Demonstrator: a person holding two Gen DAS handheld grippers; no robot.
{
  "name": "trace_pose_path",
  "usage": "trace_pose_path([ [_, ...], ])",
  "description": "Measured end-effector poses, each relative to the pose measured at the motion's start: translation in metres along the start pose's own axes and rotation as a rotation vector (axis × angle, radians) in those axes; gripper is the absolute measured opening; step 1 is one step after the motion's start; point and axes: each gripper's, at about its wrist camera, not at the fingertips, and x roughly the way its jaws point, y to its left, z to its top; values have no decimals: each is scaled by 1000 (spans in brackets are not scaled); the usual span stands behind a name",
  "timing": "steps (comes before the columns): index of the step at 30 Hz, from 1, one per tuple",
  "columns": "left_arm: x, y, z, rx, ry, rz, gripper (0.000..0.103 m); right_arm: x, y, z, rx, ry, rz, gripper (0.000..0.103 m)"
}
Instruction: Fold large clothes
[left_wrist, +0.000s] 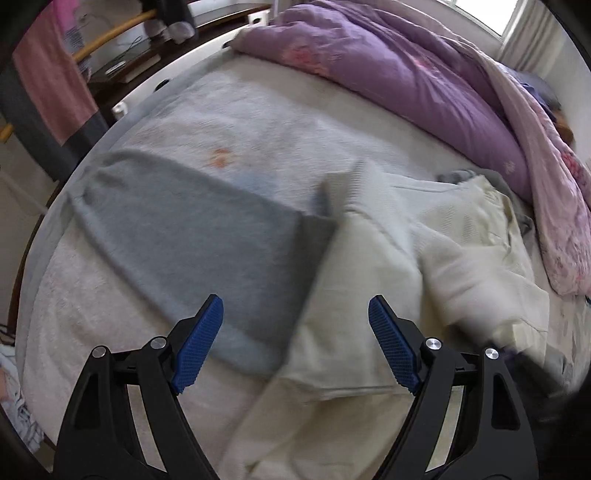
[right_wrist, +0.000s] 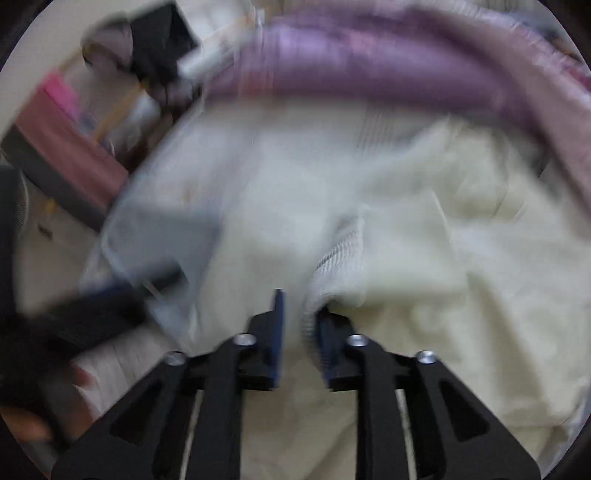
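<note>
Garment — cream garment (left_wrist: 369, 280) spread on bed (left_wrist: 92, 314), grey panel (left_wrist: 192, 229) toward left. Right gripper (right_wrist: 299, 332) jaws nearly together, pinching ribbed edge (right_wrist: 332, 262). Left gripper (left_wrist: 295, 332) jaws wide apart — hovering above grey-cream boundary, holding nothing.

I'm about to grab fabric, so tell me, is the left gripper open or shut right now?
Open. In the left wrist view the left gripper has its blue pads spread wide apart, with nothing between them, above the cream garment.
</note>
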Motion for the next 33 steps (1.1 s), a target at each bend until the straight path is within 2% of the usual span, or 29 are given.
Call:
trace_pose_path([
  [2,-2,11,-2,-21,0,-6,82,11,-8,-8,45,66,30,31],
  [4,-3,14,-5,-25,1,-17,82,1,-18,-10,77,44,57,41],
  [6,-6,12,-7,-27,4,-33,82,-20,-28,-13,108,8,79,57],
  [9,-9,-6,-8,-17,2,-77,82,-51,-58,-21,216,-43,116,61],
  [12,-9,-40,-11,40,14,-127,82,-77,-93,-43,364,-92,52,61],
  [15,-2,-93,-23,158,50,-191,82,-94,-152,-60,481,-109,-75,61],
  [17,7,-137,-38,281,54,-185,82,-100,-183,-68,516,-98,-128,61],
  [19,21,-168,-49,354,86,-181,82,-104,-210,-76,536,-94,-170,61],
  [21,41,-190,-60,410,122,-145,82,-104,-236,-83,555,-80,-179,61],
  [23,66,-204,-72,476,139,-32,82,-98,-252,-88,568,-52,-183,61],
  [24,79,-207,-76,514,141,54,81,-95,-262,-90,578,-43,-177,61],
  [25,84,-204,-76,516,128,104,80,-96,-269,-96,581,-31,-176,61],
  [26,85,-194,-70,482,106,157,80,-99,-280,-101,580,-21,-179,61],
  [29,70,-146,-47,304,59,186,82,-107,-293,-105,567,-26,-181,61],
  [31,57,-113,-33,225,25,246,82,-112,-296,-105,555,-33,-190,61],
  [33,44,-86,-21,158,-5,274,82,-119,-300,-102,549,-48,-178,61],
])
